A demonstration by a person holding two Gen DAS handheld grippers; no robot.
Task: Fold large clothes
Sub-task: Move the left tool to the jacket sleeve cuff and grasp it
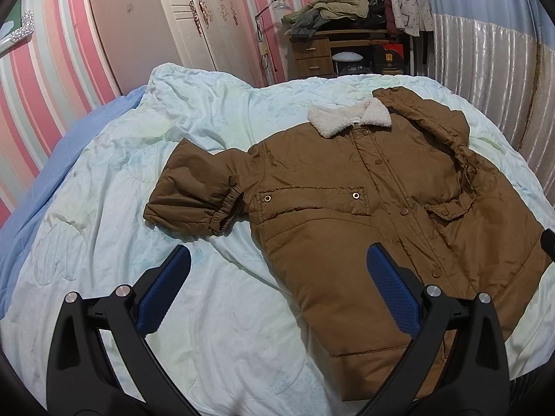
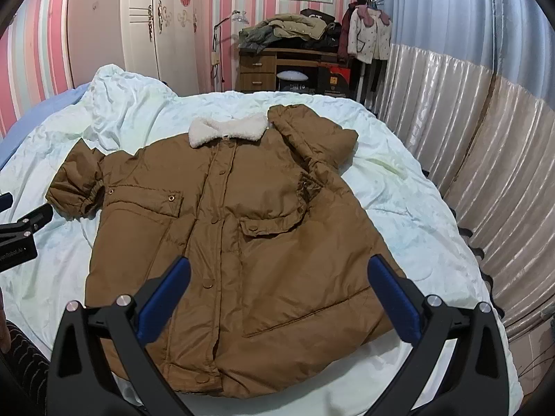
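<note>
Both our left gripper (image 1: 277, 298) and right gripper (image 2: 277, 308) wide open, empty; puffy jacket (image 2: 222, 242) looks bulky, slick, springy, so we'd pinch the elastic cuff (image 1: 225, 209) or hem.

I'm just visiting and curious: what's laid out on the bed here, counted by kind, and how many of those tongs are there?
Brown coat: 1
Pale quilt under it: 1
Left tongs, open, above the quilt and the coat's edge: 1
Right tongs, open, above the coat: 1
Total: 4
</note>
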